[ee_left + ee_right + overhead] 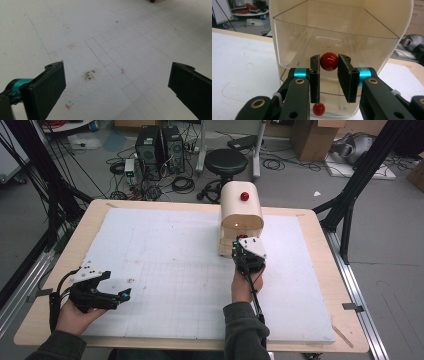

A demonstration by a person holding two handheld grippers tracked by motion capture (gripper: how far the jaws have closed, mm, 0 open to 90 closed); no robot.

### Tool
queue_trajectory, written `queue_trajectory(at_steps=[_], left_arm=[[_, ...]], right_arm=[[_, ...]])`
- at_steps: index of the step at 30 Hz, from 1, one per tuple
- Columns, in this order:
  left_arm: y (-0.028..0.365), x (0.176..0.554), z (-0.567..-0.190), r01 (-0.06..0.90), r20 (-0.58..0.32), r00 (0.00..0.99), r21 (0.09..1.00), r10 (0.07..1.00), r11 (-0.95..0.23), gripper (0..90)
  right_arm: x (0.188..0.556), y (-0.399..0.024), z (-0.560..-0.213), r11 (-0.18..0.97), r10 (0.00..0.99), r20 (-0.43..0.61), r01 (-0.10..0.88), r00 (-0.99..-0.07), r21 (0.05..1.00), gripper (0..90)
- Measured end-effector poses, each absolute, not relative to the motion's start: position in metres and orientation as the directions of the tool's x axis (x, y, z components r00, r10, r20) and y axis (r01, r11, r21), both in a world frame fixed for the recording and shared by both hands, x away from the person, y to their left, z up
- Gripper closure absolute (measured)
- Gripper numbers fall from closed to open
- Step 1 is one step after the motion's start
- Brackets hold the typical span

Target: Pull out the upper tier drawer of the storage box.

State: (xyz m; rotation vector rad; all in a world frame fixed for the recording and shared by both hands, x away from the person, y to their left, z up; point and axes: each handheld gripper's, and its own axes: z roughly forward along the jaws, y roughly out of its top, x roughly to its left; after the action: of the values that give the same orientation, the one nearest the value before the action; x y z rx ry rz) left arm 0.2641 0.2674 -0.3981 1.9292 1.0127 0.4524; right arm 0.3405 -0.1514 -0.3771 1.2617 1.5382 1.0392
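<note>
A wooden counter [60, 257] under a white gridded sheet [165, 265] carries the cream drawer box [241, 215] far right, right tongs [329, 65] clamped on its red knob [329, 61], left tongs [115, 80] apart near left, over a cable-strewn grey floor [390, 245].

A grey floor [385, 245] was seen beyond the wooden table [310, 220], strewn with black cables [182, 184]. Two dark computer towers [160, 152] were set beside a round black stool [226, 161]. Cardboard boxes [312, 137] were stacked further back, and black frame struts [360, 175] were placed at both sides.
</note>
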Motion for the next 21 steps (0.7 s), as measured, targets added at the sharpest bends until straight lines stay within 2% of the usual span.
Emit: queue_trajectory(at_steps=[21], left_arm=[[0.2685,0.2641,-0.3975,0.474,-0.080,0.596,0.838,0.799,-0.270,1.8]], right_arm=[[0.3331,-0.1538,-0.3739,0.135,0.987,-0.105,0.273,-0.119,0.953,73.0]])
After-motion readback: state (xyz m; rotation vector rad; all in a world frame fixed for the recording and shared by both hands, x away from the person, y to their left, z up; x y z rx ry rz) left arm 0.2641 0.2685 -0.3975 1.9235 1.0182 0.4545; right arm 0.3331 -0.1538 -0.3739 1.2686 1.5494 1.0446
